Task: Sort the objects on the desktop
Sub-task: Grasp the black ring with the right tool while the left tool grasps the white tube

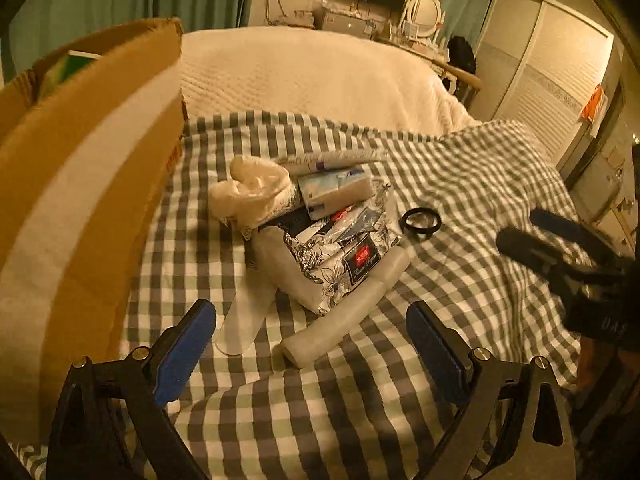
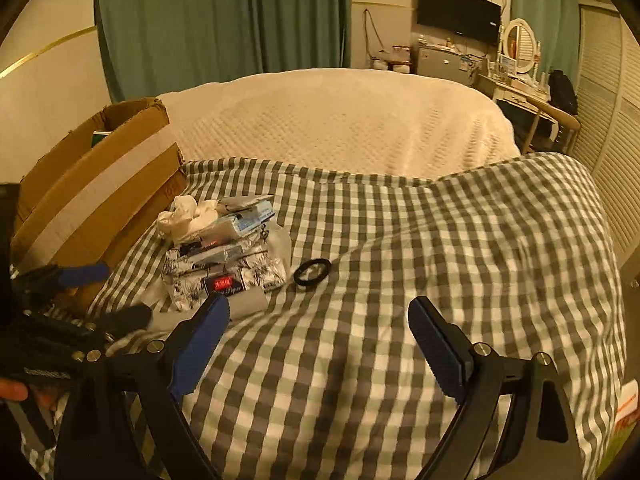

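Left claw (image 1: pixel 312 344): jaws spread wide, blue pads bare, nothing held. It hangs above the checked cloth (image 1: pixel 360 420), pointing down at the pile of sundries (image 1: pixel 320 236). Between its pads, on the cloth, lie the near ends of two translucent plastic tubes: one (image 1: pixel 256 296) to the left, one (image 1: pixel 352 308) angled toward the right. Neither touches a pad.

Right claw (image 2: pixel 320 344): jaws likewise wide apart, empty, over bare checked cloth to the right of the pile. Its left finger overlaps the pile's near edge in its own view; contact cannot be told.

Pile of sundries, taken as landmark:
- Floral-printed packet (image 1: pixel 340 268) with a dark label bearing a red mark, at the pile's front, lying over the tubes.
- Small pale box (image 1: pixel 336 192) with blue print, on top toward the back.
- Crumpled white cloth or plastic wrap (image 1: pixel 252 188), at the pile's back left.
- Black ring (image 1: pixel 422 222), flat on the cloth just right of the pile, apart from it.
- Cardboard box (image 1: pixel 80 184), open-topped, with a pale tape band, standing just left of the pile; something green shows inside.
- White quilted bedspread (image 1: pixel 312 76), beyond the pile.
- Green curtains (image 2: pixel 224 20), wall-mounted screen (image 2: pixel 458 10) and dressing table with oval mirror (image 2: pixel 518 44), far behind the pile.
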A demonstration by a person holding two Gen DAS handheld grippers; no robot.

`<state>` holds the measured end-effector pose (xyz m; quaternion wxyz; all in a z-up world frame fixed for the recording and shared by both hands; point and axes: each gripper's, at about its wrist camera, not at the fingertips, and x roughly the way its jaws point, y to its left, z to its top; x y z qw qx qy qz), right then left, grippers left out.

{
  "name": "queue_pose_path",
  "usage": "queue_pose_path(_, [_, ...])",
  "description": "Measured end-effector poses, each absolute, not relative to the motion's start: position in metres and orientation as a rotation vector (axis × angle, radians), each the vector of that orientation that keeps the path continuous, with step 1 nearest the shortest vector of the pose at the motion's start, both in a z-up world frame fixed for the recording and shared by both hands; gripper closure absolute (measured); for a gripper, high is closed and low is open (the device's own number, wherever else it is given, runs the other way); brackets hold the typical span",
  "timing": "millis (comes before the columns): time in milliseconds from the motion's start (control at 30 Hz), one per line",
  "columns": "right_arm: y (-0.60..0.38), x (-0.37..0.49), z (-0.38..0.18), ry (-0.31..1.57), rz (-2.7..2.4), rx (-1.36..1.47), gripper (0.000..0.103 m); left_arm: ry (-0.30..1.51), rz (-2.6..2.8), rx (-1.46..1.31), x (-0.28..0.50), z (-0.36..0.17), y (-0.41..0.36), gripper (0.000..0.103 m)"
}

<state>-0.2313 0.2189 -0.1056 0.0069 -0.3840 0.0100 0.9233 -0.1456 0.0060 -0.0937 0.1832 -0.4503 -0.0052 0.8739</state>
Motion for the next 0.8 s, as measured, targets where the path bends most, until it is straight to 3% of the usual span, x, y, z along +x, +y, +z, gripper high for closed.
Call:
queue_pose_path(233, [0.221, -0.270, -0.119, 0.004, 2.883, -1.268, 0.012, 0.105, 2.397, -1.354, -0.150, -0.120, 0.027, 0.016])
queue_pose_path(367, [0.223, -0.289, -0.136, 0.031, 2.859, -1.360, 0.024, 0.102, 2.350, -1.387, -0.156, -0.129, 0.035, 0.024])
queue_pose_path(533, [0.219, -0.310, -0.158, -0.013, 2.814, -1.441, 0.055, 0.115, 2.309, -1.394, -0.155, -0.131, 0.038, 0.048])
queue_pose_path(600, [0.216, -0.313, -0.167, -0.031, 2.786, -1.479, 0.087, 0.125, 2.303, -1.384, -0.151, -0.131, 0.039, 0.055])
queue_pose_path(667, [0.214, -0.308, -0.171, -0.073, 2.773, -1.472, 0.097, 0.121, 2.302, -1.385, -0.150, -0.130, 0.037, 0.062])
queue_pose_path(800, [0.218, -0.289, -0.165, -0.020, 2.781, -1.443, 0.099, 0.106, 2.295, -1.388, -0.151, -0.127, 0.030, 0.074])
